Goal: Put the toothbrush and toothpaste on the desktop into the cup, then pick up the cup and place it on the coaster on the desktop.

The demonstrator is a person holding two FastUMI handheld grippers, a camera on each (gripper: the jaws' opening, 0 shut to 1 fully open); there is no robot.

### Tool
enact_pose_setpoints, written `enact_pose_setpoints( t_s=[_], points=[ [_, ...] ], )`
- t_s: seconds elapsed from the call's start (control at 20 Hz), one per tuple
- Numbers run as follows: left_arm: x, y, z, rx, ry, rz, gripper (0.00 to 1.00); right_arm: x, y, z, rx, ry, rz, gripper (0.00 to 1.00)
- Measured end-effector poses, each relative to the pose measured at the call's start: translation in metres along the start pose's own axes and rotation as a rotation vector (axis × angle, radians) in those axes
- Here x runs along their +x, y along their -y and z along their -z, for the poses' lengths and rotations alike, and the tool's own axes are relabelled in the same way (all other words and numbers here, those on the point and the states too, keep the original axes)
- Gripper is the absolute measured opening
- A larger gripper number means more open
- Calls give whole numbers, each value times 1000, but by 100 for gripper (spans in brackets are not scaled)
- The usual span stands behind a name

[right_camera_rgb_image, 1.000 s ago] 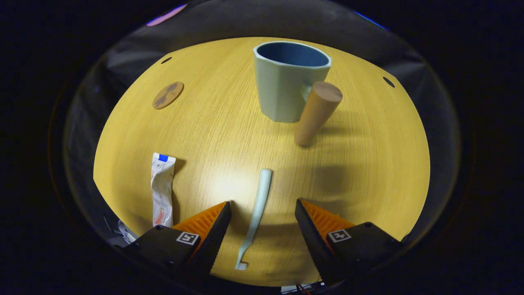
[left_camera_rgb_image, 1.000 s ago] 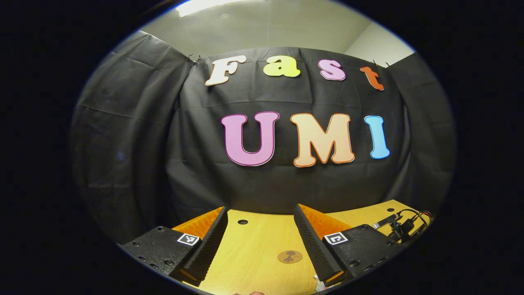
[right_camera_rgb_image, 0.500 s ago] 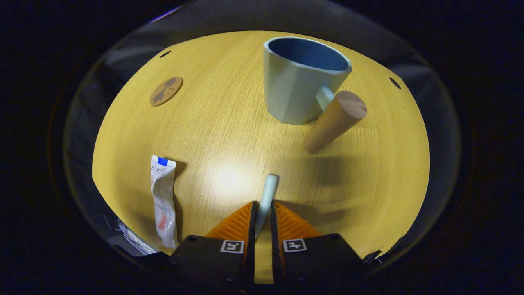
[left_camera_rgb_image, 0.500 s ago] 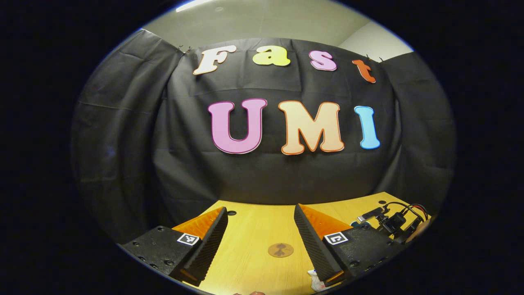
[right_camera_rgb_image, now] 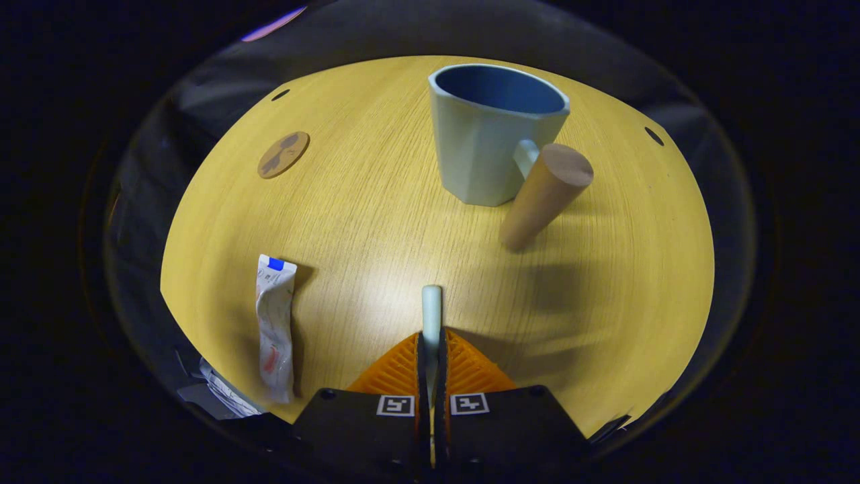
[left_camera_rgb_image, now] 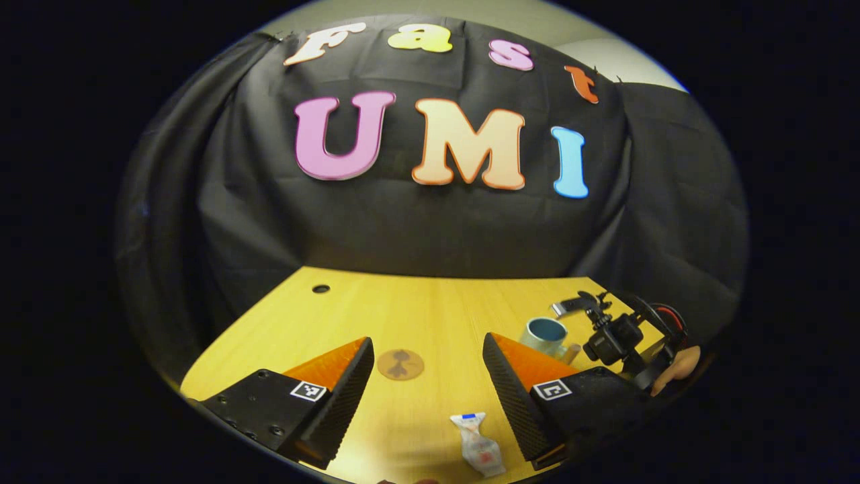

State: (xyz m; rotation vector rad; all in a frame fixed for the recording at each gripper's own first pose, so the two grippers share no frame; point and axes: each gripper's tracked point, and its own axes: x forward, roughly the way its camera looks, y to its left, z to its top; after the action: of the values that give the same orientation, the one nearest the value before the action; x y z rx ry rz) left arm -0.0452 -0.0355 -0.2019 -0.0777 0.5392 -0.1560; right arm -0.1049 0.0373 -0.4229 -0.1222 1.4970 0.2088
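Observation:
In the right gripper view my right gripper [right_camera_rgb_image: 431, 336] is shut on the pale green toothbrush [right_camera_rgb_image: 431, 308], whose handle end sticks out ahead of the fingers. The pale blue cup [right_camera_rgb_image: 494, 131] with its wooden handle [right_camera_rgb_image: 545, 193] stands upright farther ahead. The white toothpaste tube [right_camera_rgb_image: 274, 324] lies flat at the left, and the round brown coaster [right_camera_rgb_image: 283, 154] lies at the far left. In the left gripper view my left gripper [left_camera_rgb_image: 426, 353] is open above the desk, with the coaster [left_camera_rgb_image: 400, 364] between its fingers' lines, the toothpaste tube [left_camera_rgb_image: 478, 452] below, and the cup [left_camera_rgb_image: 545, 334] at the right.
The wooden desktop [right_camera_rgb_image: 376, 202] has small round holes near its far corners [right_camera_rgb_image: 281, 95]. In the left gripper view the other gripper's camera mount and cables [left_camera_rgb_image: 621, 336] show at the right with a hand [left_camera_rgb_image: 675, 368] holding it. Black cloth closes off the back.
My right gripper closed fully on the toothbrush, which now points straight ahead. The left gripper tilted downward, bringing the coaster, toothpaste and cup into its view.

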Motion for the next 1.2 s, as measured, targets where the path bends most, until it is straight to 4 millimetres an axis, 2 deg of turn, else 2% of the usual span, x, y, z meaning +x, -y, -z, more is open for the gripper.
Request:
enact_pose_setpoints(
  t_s=[0.15,0.4,0.6,1.05,1.2],
  points=[
    [14,10,40,1,-137,10,95,1,-1,1,7,5,-14,5],
    [21,27,101,30,-340,38,95,0,0,0,-7,11,-27,5],
    [27,38,138,57,-464,38,96,0,-1,-1,-29,25,-38,5],
    [26,34,191,64,-653,-30,96,0,-1,-1,-59,51,-59,5],
    [27,35,193,89,-655,-23,97,0,-1,-1,-56,60,-60,5]
  ],
)
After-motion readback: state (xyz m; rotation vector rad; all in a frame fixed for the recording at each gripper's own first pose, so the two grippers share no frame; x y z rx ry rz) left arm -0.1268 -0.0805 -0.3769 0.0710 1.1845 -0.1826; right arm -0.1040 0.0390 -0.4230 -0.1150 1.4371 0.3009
